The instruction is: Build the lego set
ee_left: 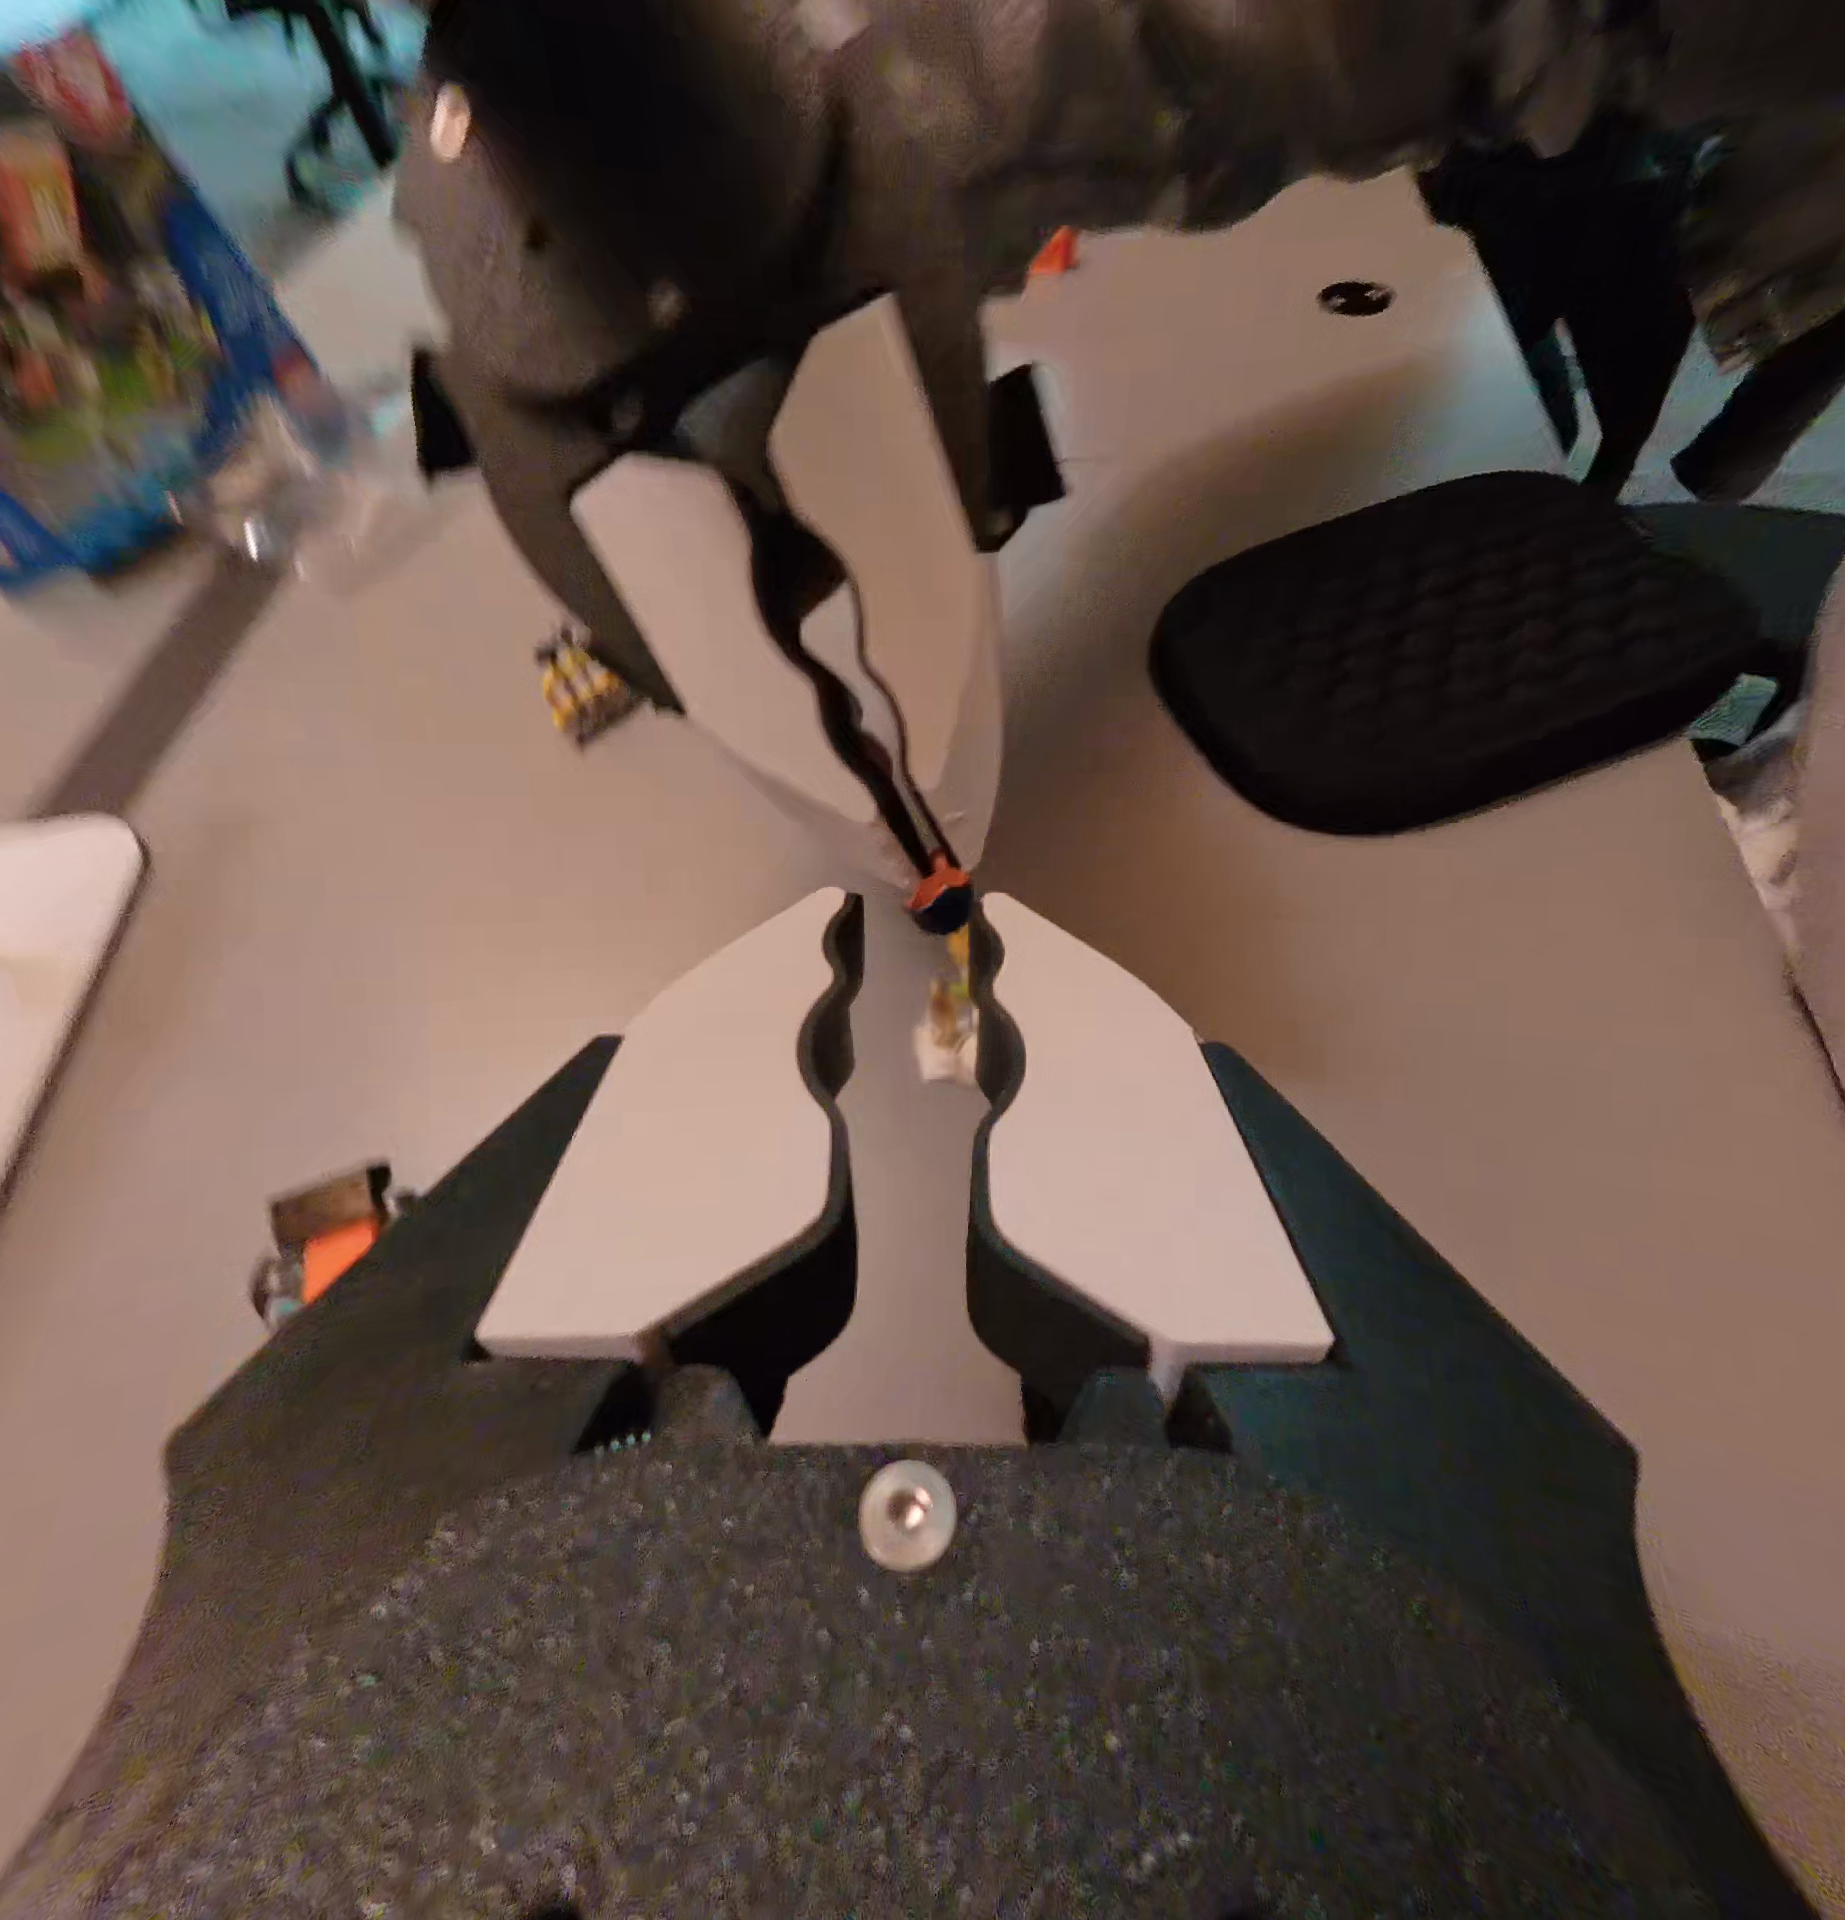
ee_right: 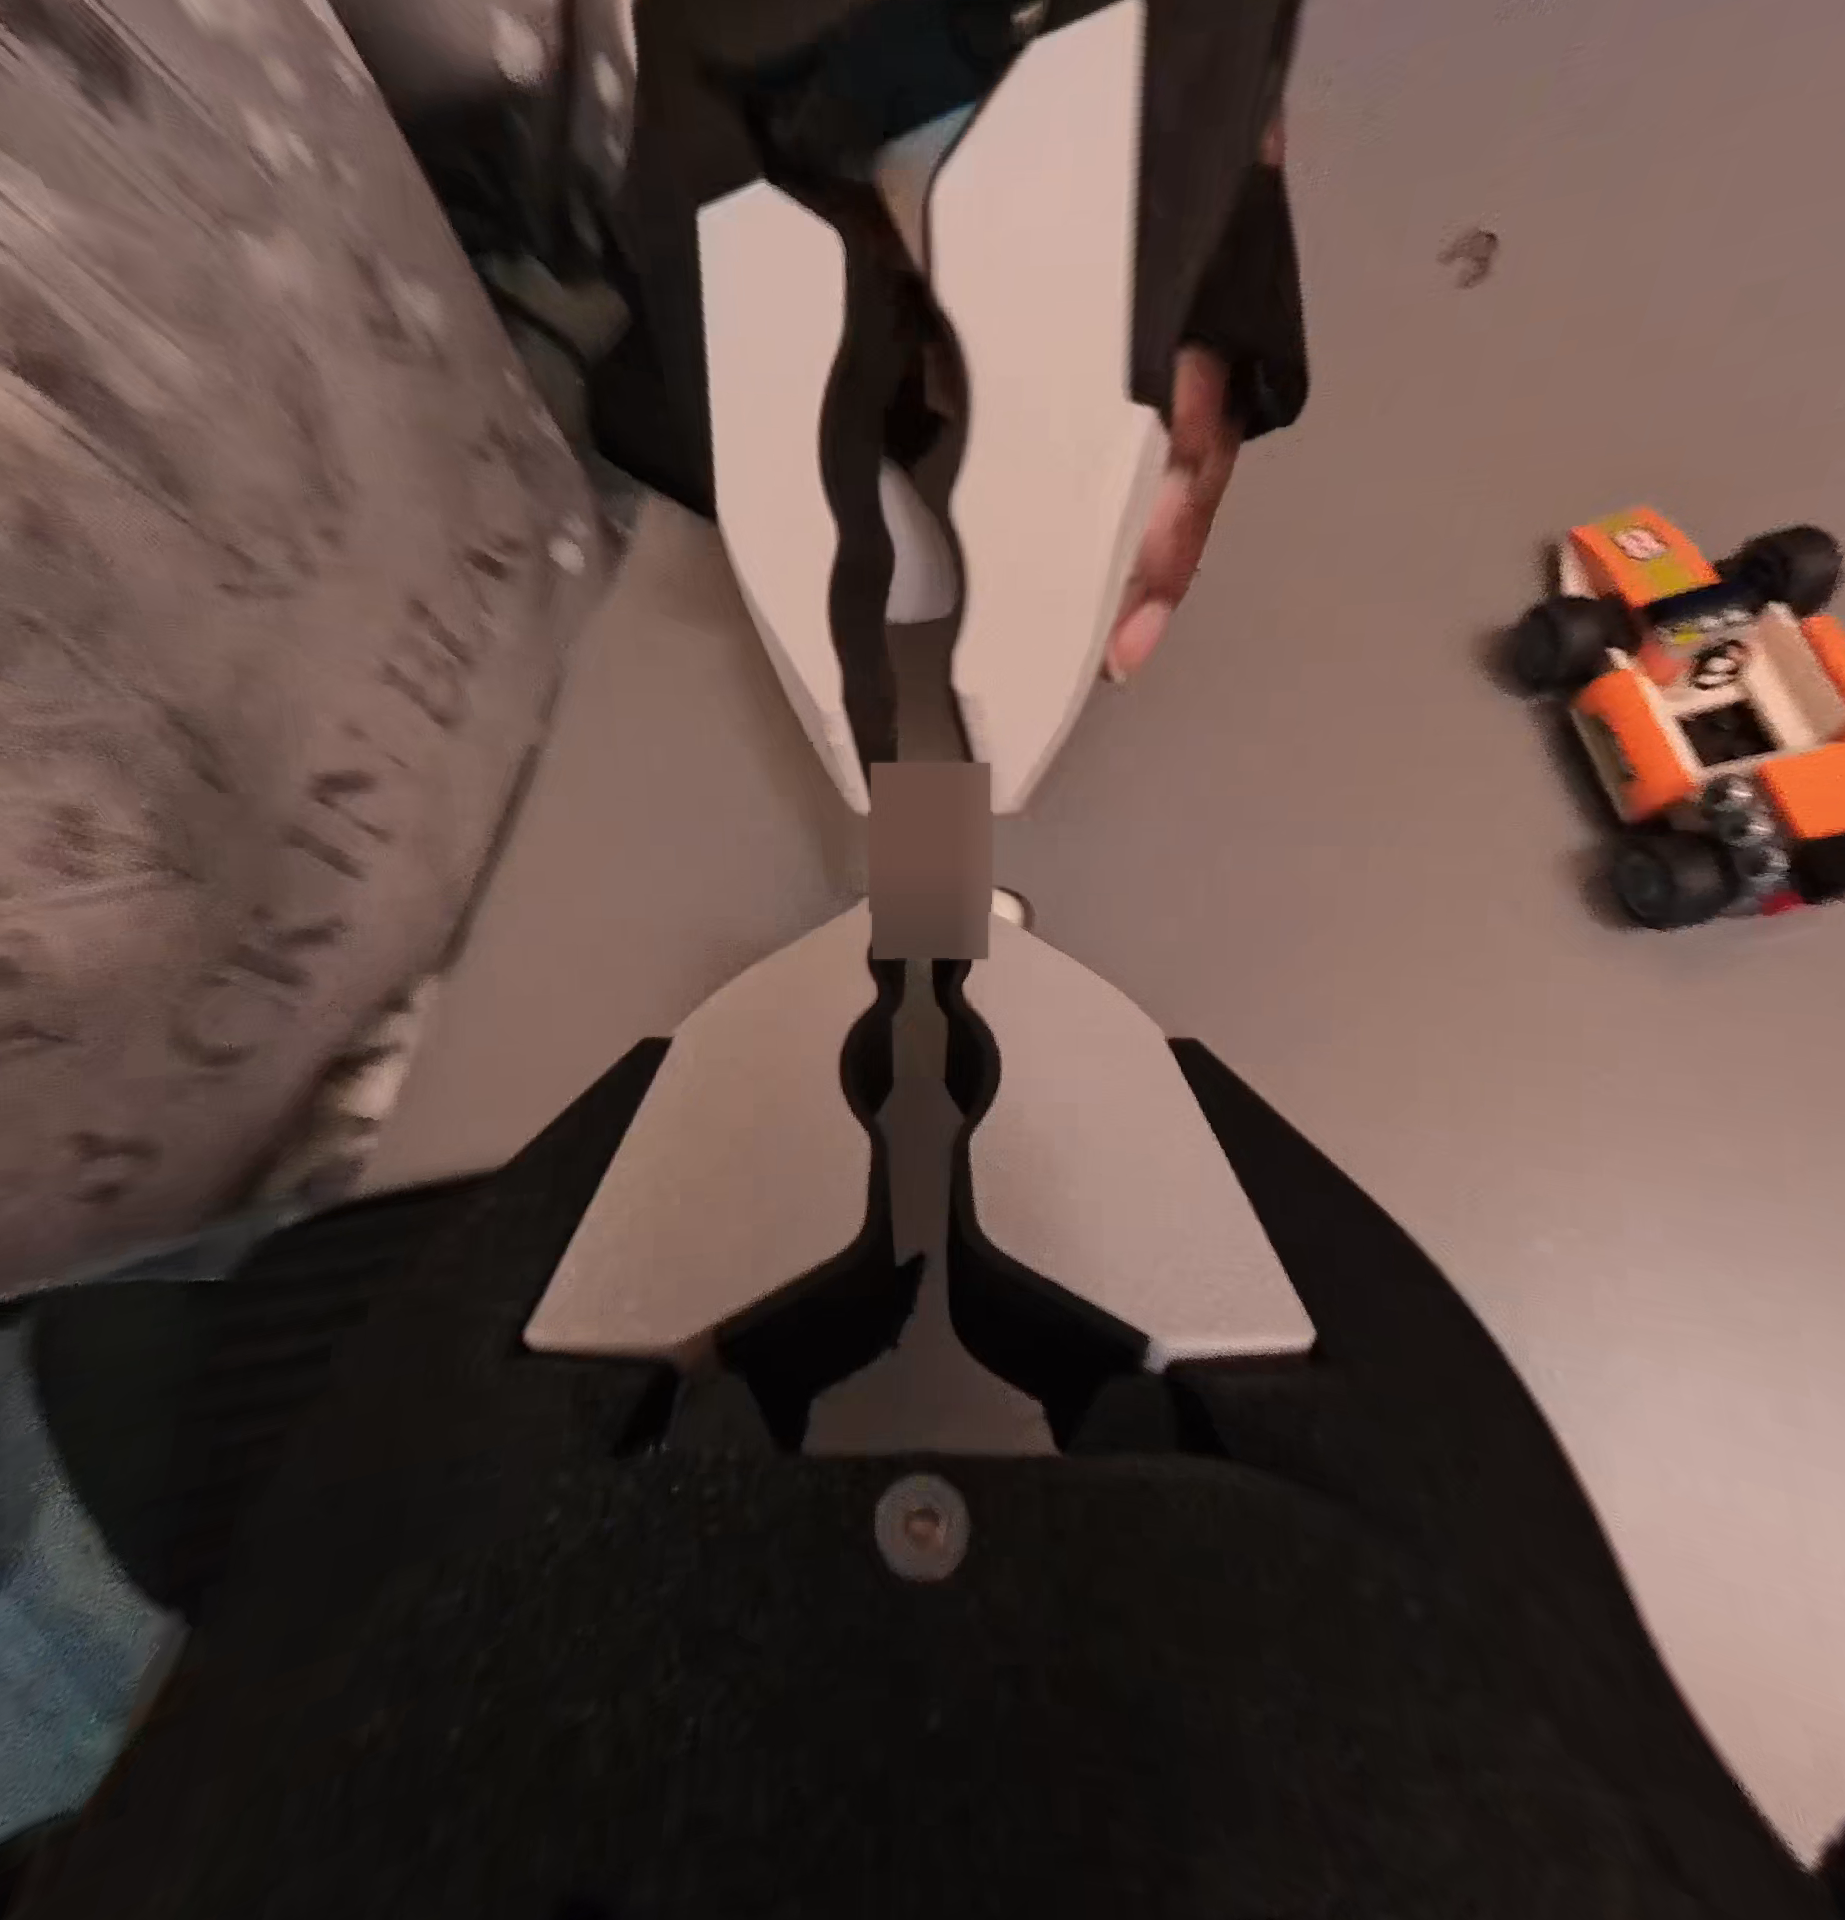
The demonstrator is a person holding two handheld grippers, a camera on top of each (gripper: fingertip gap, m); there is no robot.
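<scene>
Orange car (ee_right: 1718,727), 1; tongs (ee_left: 913,909), 2 pairs

Legible text, numbers, brands: none. Both views are motion-blurred.

Items bearing print or markings, all unreadable:

1. Blue printed box (ee_left: 118,343), upper left of the left wrist view. Colourful printed panels and patches of lettering, smeared past reading.
2. Orange lego car (ee_right: 1707,727), right edge of the right wrist view. A sticker (ee_right: 1637,540) sits on its orange front panel and shows a pale round mark whose characters cannot be made out.
3. Yellow-and-black striped piece (ee_left: 582,681), left of centre in the left wrist view. Stripe pattern only, no characters discernible.
4. Small orange and dark-blue piece (ee_left: 939,896), centre of the left wrist view. Too small to show any marking.
</scene>
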